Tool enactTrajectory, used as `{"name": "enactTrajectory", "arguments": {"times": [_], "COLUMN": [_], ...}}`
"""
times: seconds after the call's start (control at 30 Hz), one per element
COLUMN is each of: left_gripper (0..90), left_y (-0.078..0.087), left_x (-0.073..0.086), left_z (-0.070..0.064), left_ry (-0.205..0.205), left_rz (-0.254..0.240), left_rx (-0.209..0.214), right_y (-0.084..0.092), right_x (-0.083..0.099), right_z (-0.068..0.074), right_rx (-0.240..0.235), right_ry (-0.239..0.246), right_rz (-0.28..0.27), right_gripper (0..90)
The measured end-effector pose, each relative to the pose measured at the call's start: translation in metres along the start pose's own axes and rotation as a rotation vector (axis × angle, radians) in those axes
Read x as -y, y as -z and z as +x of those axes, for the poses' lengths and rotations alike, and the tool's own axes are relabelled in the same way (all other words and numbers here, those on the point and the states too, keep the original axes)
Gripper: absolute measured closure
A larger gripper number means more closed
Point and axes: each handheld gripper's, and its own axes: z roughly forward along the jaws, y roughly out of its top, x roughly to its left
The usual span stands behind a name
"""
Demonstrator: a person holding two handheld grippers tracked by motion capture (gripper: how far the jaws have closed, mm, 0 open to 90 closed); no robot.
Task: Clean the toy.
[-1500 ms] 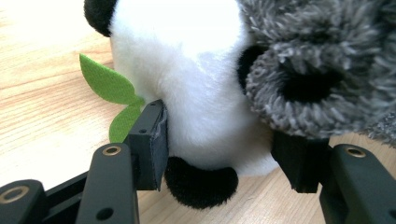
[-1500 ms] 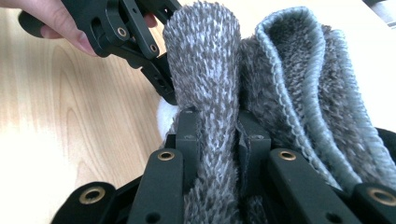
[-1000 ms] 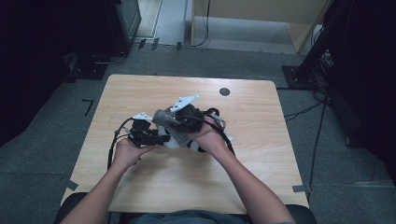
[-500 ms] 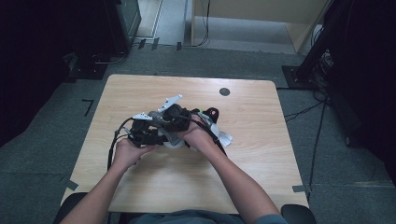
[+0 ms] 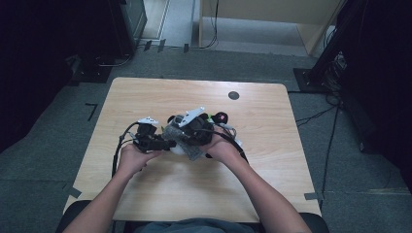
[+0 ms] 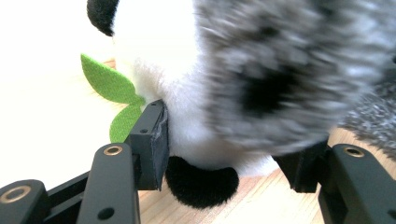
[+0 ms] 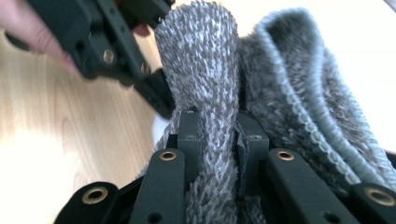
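Lowering grey knit cloth (image 7: 210,70) onto panda plush (image 6: 187,93) | right gripper (image 7: 218,135) jaws clenched on cloth, shifted leftward | left gripper (image 6: 229,149) jaws grasping panda on counter (image 5: 160,194) | covering under way

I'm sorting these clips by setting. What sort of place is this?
Probably a lab or recording room, not a home: a bare wooden table on grey carpet, cables trailing across the floor, and dark equipment stands around it.

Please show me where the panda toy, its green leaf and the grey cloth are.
panda toy (image 6: 187,102): left gripper view, white body.
green leaf (image 6: 108,84): left gripper view, upper leaf blade.
grey cloth (image 7: 205,70): right gripper view, fold pinched upright.
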Motion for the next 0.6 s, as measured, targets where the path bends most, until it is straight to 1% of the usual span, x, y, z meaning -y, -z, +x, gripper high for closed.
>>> {"name": "enactTrajectory", "arguments": {"times": [0.17, 0.23, 0.37, 0.43, 0.53, 0.6], "left_gripper": [42.8, 42.9, 43.0, 43.1, 43.1, 43.1], "left_y": [0.0, 0.0, -0.001, -0.001, -0.001, -0.001], "left_x": [0.0, 0.0, 0.0, 0.0, 0.0, 0.0], "left_z": [0.0, 0.0, 0.0, 0.0, 0.0, 0.001], "left_ry": [-0.009, -0.011, -0.017, -0.014, -0.008, -0.003], "left_rz": [-0.001, 0.001, 0.007, 0.007, 0.005, 0.004], "left_rx": [0.0, 0.0, -0.005, -0.005, -0.004, 0.0], "right_y": [0.008, 0.009, 0.011, 0.013, 0.018, 0.022], "right_x": [0.013, 0.016, 0.023, 0.026, 0.03, 0.034], "right_z": [0.001, 0.004, 0.01, 0.013, 0.013, 0.011], "right_rx": [-0.013, -0.005, -0.005, -0.006, -0.005, -0.004], "right_ry": [-0.036, -0.035, -0.037, -0.034, -0.023, -0.026], "right_rz": [-0.022, -0.027, -0.032, -0.027, -0.021, -0.019], "right_gripper": [76.3, 76.3, 76.4, 76.7, 77.4, 77.7]}}
